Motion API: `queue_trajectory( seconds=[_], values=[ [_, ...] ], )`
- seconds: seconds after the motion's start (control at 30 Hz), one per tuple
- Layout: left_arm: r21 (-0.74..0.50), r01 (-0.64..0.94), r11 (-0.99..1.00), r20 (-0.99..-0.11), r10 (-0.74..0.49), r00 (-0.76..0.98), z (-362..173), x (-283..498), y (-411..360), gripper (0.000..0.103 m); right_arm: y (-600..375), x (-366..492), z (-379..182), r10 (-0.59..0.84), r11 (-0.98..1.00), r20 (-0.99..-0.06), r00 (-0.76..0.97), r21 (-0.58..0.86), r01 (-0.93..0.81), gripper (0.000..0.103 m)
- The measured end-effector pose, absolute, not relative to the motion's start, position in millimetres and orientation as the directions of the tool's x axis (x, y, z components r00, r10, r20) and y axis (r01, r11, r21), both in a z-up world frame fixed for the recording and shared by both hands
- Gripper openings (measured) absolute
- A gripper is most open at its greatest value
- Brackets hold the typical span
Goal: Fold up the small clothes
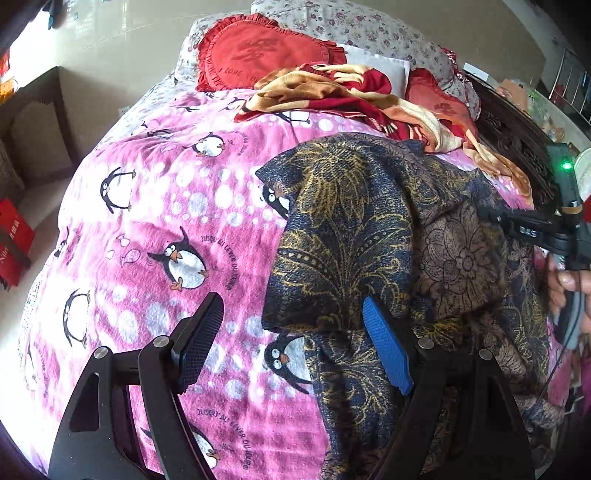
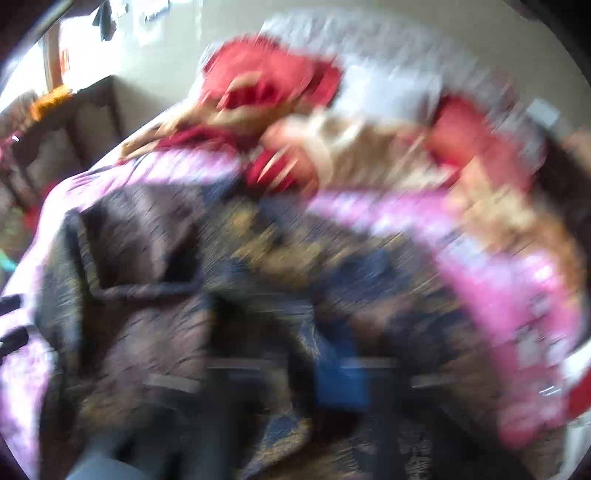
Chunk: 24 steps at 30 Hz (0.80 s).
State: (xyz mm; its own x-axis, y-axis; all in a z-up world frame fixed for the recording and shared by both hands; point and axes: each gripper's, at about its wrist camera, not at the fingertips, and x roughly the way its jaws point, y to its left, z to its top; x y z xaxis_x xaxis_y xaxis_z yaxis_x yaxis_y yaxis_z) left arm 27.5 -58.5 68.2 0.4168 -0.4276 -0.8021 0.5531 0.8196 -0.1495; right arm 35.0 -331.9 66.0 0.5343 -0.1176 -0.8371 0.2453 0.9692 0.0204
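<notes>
A dark navy garment with a gold floral print (image 1: 351,229) lies crumpled on the pink penguin blanket (image 1: 155,206), part of it turned to its brown inner side. My left gripper (image 1: 291,332) is open: its blue-padded finger (image 1: 388,350) hovers over the garment's left edge and the other finger (image 1: 199,343) over the blanket. A hand holds my right gripper (image 1: 487,217) at the garment's right side, its tip closed in a fold of the cloth. The right wrist view is badly blurred. It shows the right gripper (image 2: 325,343) narrow, with the garment (image 2: 184,295) around its blue pad.
A red heart cushion (image 1: 258,51), floral pillows (image 1: 369,29) and a rumpled red and beige blanket (image 1: 351,92) fill the far end of the bed. A dark carved bed frame (image 1: 517,147) runs along the right. A red box (image 1: 14,240) sits on the floor at left.
</notes>
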Motion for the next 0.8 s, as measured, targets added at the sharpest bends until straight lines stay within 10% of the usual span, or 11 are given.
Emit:
queue_trajectory(
  seconds=[0.23, 0.5, 0.67, 0.8],
  values=[
    [-0.11, 0.586, 0.803, -0.801, -0.421, 0.426, 64, 24, -51, 0.078, -374, -65, 120, -0.217, 0.894, -0.73, 0.648, 0.117, 0.432, 0.005],
    [-0.056, 0.594, 0.803, -0.848, -0.352, 0.396, 38, 14, -56, 0.078, -420, -114, 84, -0.34, 0.785, -0.844, 0.416, -0.011, 0.619, 0.005],
    [-0.088, 0.571, 0.817, -0.847, -0.363, 0.389, 37, 18, -53, 0.078, -401, -105, 96, -0.425, 0.765, -0.791, 0.439, -0.056, 0.641, 0.059],
    [-0.08, 0.562, 0.823, -0.846, -0.355, 0.399, 35, 23, -56, 0.078, -341, -48, 125, -0.187, 0.923, -0.739, 0.647, 0.093, 0.374, 0.062]
  ],
)
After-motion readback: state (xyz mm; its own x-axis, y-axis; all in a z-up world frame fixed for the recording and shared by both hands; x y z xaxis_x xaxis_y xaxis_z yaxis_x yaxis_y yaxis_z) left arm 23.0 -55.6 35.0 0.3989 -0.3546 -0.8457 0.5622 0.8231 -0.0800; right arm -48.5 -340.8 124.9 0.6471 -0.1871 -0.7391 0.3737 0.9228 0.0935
